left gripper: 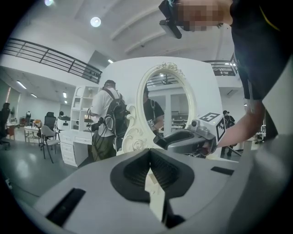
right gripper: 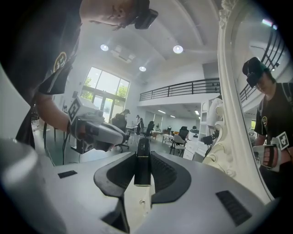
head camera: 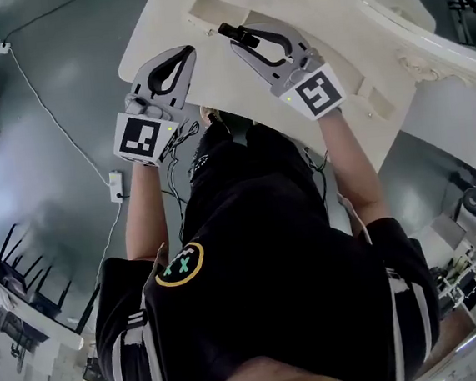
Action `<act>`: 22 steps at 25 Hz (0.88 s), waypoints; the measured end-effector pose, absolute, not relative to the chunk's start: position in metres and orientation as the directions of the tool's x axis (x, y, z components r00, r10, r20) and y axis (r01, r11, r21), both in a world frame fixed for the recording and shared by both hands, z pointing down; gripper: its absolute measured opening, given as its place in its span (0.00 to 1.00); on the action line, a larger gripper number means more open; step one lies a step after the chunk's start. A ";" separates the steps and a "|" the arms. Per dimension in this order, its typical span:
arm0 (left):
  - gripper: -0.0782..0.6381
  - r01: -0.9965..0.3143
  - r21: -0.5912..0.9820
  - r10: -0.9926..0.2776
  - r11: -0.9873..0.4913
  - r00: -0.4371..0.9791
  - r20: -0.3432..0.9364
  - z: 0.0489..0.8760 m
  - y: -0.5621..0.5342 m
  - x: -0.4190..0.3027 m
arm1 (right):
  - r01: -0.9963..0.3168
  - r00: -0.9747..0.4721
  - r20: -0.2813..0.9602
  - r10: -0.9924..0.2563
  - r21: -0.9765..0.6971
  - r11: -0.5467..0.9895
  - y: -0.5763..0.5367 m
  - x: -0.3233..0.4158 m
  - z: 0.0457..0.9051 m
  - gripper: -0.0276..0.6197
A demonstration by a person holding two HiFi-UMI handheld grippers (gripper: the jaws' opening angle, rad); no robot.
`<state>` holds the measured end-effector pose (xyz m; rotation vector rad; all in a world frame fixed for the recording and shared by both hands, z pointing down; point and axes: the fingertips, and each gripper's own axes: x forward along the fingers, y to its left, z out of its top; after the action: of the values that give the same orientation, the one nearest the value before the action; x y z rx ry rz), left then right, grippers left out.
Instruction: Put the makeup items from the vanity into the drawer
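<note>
The cream vanity table (head camera: 211,87) lies under both grippers in the head view. A slim black makeup tube (head camera: 229,31) sticks out past the tips of my right gripper (head camera: 245,42), which is shut on it. Looking along the right gripper's jaws, the tube (right gripper: 143,167) stands upright between the pads of the right gripper (right gripper: 143,155). Left of it, my left gripper (head camera: 185,55) hovers over the table's left part, shut and holding nothing. Its tips meet in the left gripper view (left gripper: 149,151). The oval mirror (left gripper: 167,105) in its carved white frame stands behind.
The mirror frame (right gripper: 229,137) rises close on the right of the right gripper. A person with a backpack (left gripper: 107,119) stands by a white shelf unit (left gripper: 75,137). A cable (head camera: 55,119) and a power strip (head camera: 116,186) lie on the grey floor left of the table.
</note>
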<state>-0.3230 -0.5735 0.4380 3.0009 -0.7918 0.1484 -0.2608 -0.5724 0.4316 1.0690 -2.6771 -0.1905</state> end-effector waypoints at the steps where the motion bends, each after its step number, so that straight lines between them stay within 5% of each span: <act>1: 0.14 -0.496 0.010 -0.493 -0.868 0.864 0.101 0.438 -0.582 -0.324 | -0.655 -0.696 0.198 -0.690 0.216 0.724 -0.583 -0.260 0.436 0.23; 22: 0.14 -0.567 -0.002 -0.561 -0.823 0.814 0.149 0.442 -0.612 -0.314 | -0.647 -0.633 0.485 -0.604 0.098 0.756 -0.666 -0.247 0.571 0.23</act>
<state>-0.3136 -0.6120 0.4422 2.9513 -0.9187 0.2214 -0.2468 -0.6664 0.5712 0.9420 -2.4541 0.1152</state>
